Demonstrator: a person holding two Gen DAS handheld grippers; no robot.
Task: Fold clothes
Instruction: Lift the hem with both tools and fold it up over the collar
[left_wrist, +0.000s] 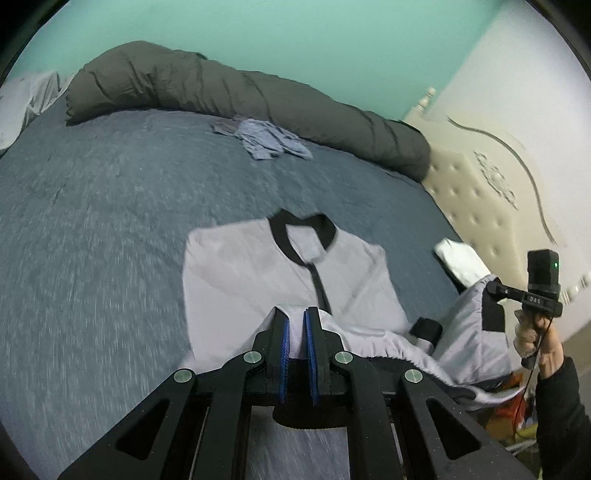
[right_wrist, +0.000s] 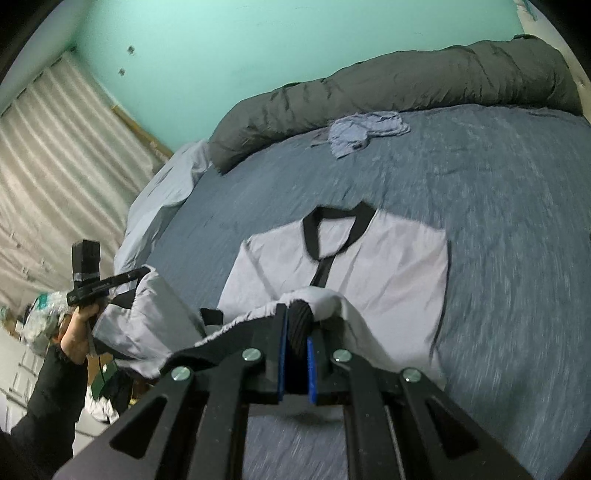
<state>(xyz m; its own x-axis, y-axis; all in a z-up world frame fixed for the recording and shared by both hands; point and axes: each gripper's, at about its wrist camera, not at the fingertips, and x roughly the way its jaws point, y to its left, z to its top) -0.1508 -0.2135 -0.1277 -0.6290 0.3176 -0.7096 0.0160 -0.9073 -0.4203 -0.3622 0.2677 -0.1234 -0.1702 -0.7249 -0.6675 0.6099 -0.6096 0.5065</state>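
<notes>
A pale grey jacket (left_wrist: 258, 273) with a black collar and a black front strip lies chest up on the bed, collar pointing away from me. My left gripper (left_wrist: 296, 313) is shut on its pale lower edge. My right gripper (right_wrist: 297, 317) is shut on the black ribbed hem (right_wrist: 301, 325). The hem hangs lifted between the two grippers, over the jacket's (right_wrist: 388, 273) lower half. Each wrist view also shows the other gripper in a hand: the right gripper (left_wrist: 496, 290) at the far right, the left gripper (right_wrist: 142, 273) at the far left. A black cuff (left_wrist: 426, 328) shows under the raised fabric.
The blue-grey bedspread (left_wrist: 92, 221) fills most of both views. A rolled dark grey duvet (left_wrist: 221, 85) lies along the far side, with a crumpled blue garment (left_wrist: 266, 138) before it. A cream tufted headboard (left_wrist: 480, 199) and a white folded item (left_wrist: 458, 262) are right. Curtains (right_wrist: 55, 155) hang left.
</notes>
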